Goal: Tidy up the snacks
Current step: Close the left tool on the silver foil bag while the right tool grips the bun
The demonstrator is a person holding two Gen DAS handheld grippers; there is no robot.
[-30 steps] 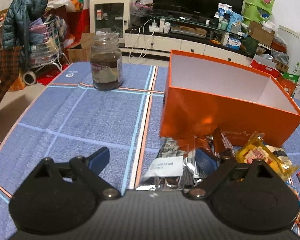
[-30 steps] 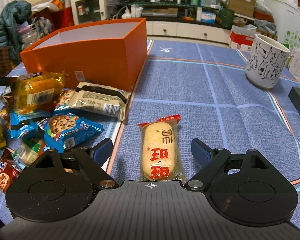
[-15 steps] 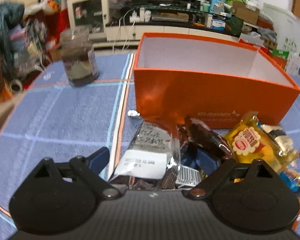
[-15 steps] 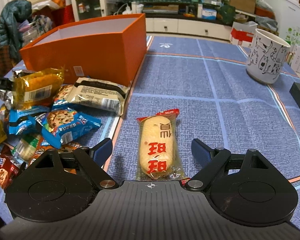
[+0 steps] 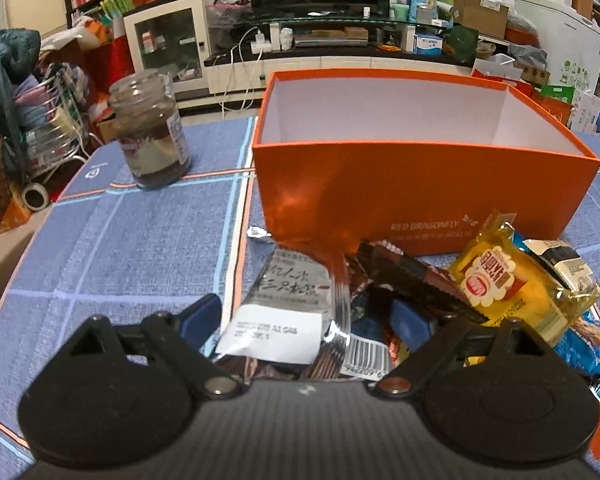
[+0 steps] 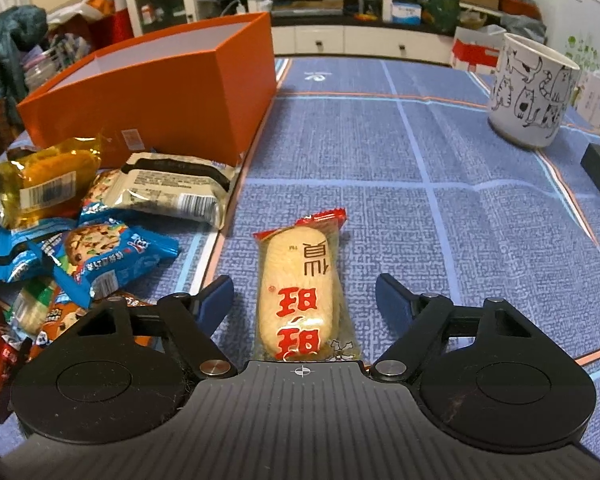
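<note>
Here we hold the right gripper (image 6: 304, 294) over a rice cracker packet (image 6: 300, 292) lying on the blue tablecloth (image 6: 440, 160); its jaws have just been closing, pads still clear of it. Our left gripper (image 5: 304, 320) gapes wide around a silver snack packet (image 5: 292, 304) before the orange box (image 5: 420, 184), not gripping it.

Warm indoor light fills both views, bright enough for clear colour. The orange box (image 5: 420, 196) carries a soft sheen on its front wall, and the silver snack wrapper (image 5: 296, 300) throws sharp glare. Both pictures are mostly crisp, softening slightly toward the cluttered background. Fisheye distortion bends the bench (image 6: 480, 220) lines and darkens the corners.
</note>
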